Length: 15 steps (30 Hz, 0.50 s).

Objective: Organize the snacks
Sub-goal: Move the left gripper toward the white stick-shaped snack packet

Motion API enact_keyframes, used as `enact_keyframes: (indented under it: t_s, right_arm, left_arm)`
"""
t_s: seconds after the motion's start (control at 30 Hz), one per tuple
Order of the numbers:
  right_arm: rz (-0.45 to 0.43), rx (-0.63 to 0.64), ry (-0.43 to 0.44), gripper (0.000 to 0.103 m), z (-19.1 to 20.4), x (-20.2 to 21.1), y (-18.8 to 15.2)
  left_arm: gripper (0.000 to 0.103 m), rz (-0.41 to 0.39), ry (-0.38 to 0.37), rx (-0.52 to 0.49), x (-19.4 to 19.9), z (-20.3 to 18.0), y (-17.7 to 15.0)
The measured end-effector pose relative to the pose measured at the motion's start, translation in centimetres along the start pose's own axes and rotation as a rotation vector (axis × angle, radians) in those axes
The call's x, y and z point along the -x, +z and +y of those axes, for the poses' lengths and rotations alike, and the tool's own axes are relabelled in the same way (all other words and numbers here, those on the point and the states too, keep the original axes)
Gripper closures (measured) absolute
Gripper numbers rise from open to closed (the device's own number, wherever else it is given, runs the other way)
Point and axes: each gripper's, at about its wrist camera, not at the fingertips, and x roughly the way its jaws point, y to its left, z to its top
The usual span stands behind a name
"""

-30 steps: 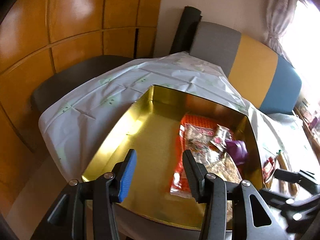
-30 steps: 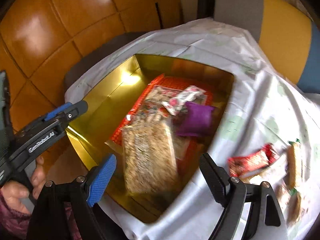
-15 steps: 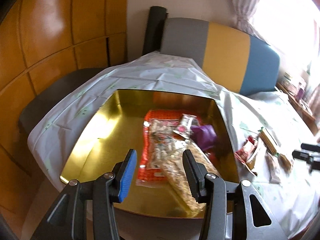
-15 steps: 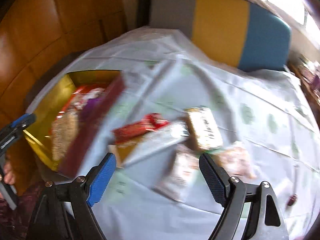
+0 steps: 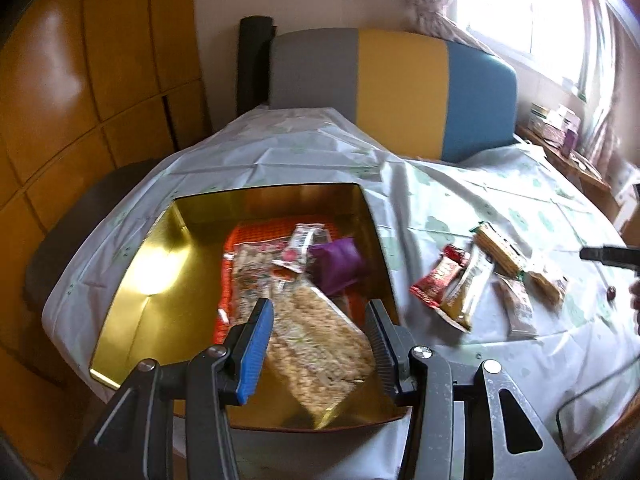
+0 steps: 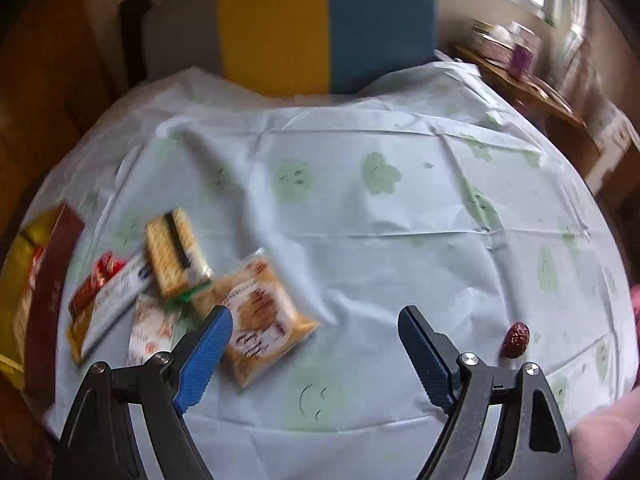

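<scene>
Orange cracker packet (image 6: 256,316) just beside right hand-held gripper (image 6: 316,336), jaws wide.

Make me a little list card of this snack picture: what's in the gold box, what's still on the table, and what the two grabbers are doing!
box: gold tin, open, on the tablecloth
in the box: grain bar pack, purple pouch, red-orange pack underneath
still on the table: red wrapper, biscuit pack, orange cookie bag, small dark red sweet
left gripper: jaws open, above the tin, holding nothing
right gripper: jaws open, above the cloth beside the cookie bag, holding nothing
</scene>
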Motion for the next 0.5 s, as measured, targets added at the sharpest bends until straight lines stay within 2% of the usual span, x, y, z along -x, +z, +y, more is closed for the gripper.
enact_keyframes:
  t_s: [0.07, 0.2, 0.27, 0.5]
  right_arm:
    - [-0.001, -0.029, 0.016, 0.017, -0.6, 0.1, 0.2]
    - [0.048, -0.05, -0.007, 0.017, -0.9, -0.5, 0.1]
    - [0.054, -0.05, -0.001, 0.017, -0.8, -0.7, 0.1]
    - [0.052, -0.039, -0.006, 0.017, -0.4, -0.8, -0.3]
  left_arm:
    - [0.053, 0.008, -0.01, -0.021, -0.1, -0.9, 0.1]
    - [0.052, 0.016, -0.029, -0.063, -0.2, -2.8, -0.1]
    - [0.049, 0.023, -0.041, -0.079, -0.3, -3.6, -0.2]
    - [0.048, 0.055, -0.078, -0.142, -0.9, -5.9, -0.4]
